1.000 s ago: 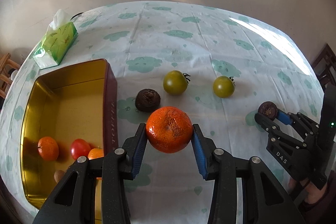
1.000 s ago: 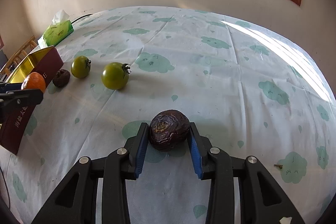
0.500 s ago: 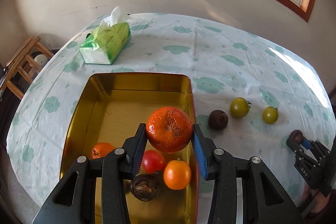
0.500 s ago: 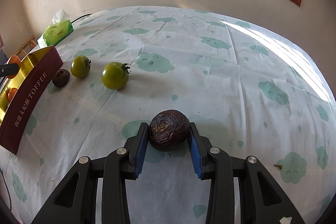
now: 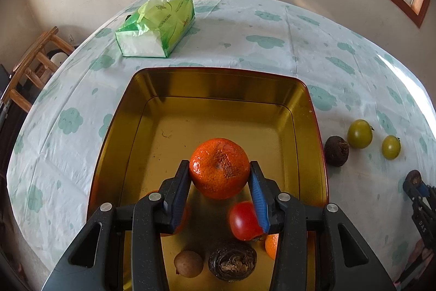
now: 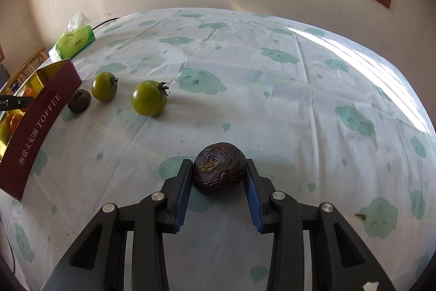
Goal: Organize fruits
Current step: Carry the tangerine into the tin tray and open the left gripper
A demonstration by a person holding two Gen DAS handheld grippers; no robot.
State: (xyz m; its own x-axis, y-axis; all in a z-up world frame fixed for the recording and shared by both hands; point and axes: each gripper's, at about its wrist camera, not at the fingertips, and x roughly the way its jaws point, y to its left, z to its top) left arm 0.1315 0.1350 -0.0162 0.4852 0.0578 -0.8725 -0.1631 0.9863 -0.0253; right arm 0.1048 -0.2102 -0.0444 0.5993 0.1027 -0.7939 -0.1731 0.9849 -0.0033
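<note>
Left claw: your left claw (image 5: 219, 171) is clenched on the orange mandarin (image 5: 219, 167), both blue pads pressed to its sides.
Mandarin: you hold it above the gold floor of the tin (image 5: 218, 89), roughly over the middle, clear of the fruit below.
Tin: a rectangular tin, gold inside and dark red outside, with "TOFFEE" printed on the side wall in your right wrist view; it sits on the desk (image 6: 245, 72).
Fruit in the tin: a red tomato (image 5: 242, 220) lies just under your right pad, a dark wrinkled fruit (image 5: 232, 261) and a small brown round one (image 5: 188, 263) lie at the near end, and two more orange fruits are partly hidden behind your fingers.
Right claw: your right claw (image 6: 218, 176) is gripping a wrinkled dark purple fruit (image 6: 219, 168) between its pads, low over the cloth; whether the fruit rests on the desk you cannot tell.
Loose fruit: two green tomatoes, the larger (image 6: 149, 98) and the smaller (image 6: 104, 86), lie in a row on the cloth with a small dark fruit (image 6: 79, 100) just beside the tin's red wall.
Desk cover: a white cloth with green cloud prints.
Tissue pack: a green pack (image 5: 158, 29) sits beyond the tin's far end, a tissue sticking up.
</note>
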